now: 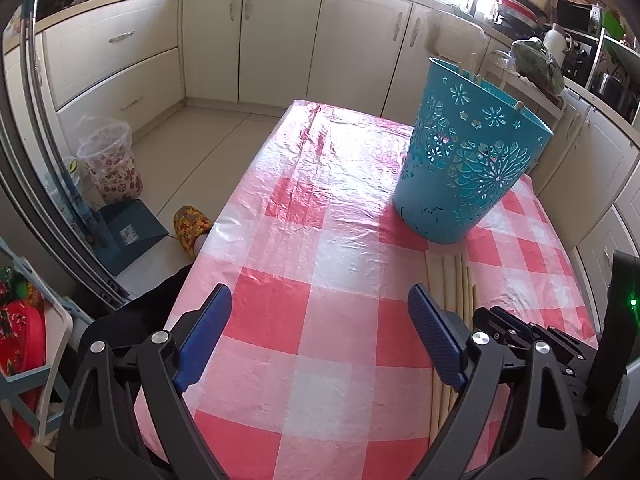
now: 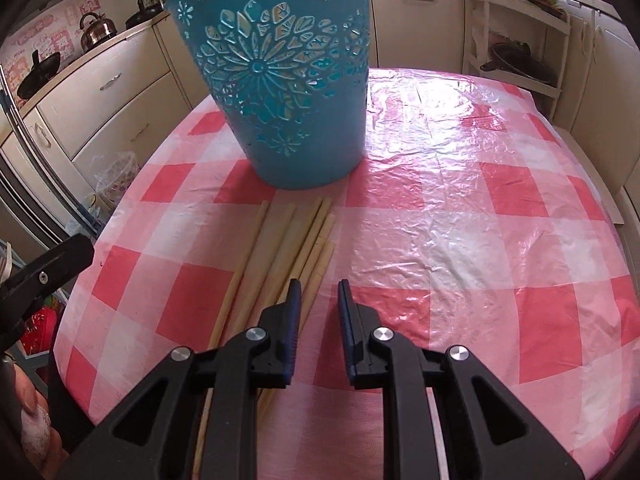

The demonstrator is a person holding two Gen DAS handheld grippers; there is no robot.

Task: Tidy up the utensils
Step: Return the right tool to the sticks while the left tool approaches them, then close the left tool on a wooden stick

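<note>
1. Work surface: the table (image 2: 460, 216) carries a red-and-white checked plastic cover. All task items sit toward one side of it, within reach of both grippers.

2. Container: the blue basket (image 2: 288, 92) stands upright on the table, open end up. A few stick ends show above its rim in the left wrist view, so it appears to serve as the collection point for the utensils.

3. Utensils: the chopsticks (image 2: 288, 240), pale wooden sticks, lie flat in a loose parallel bundle. Their far ends lie just in front of the basket base; whether they touch it cannot be told. Their length runs back under the right gripper. This alignment lets a narrow grip close across one stick from above.

4. Right gripper (image 2: 318, 292): pitched steeply down over the near part of the bundle. The fingers stand at a narrow gap with nothing between them. The left finger (image 2: 294, 300) overlaps the rightmost sticks in the picture; contact cannot be confirmed. The narrow setting suits a thin stick.

5. Left gripper (image 1: 320, 340): fingers spread wide and empty, hovering over bare cloth beside the bundle. It is judged to be standing clear of the pick.

6. Judged step in hand: selection of the next stick for transfer to the basket.
</note>
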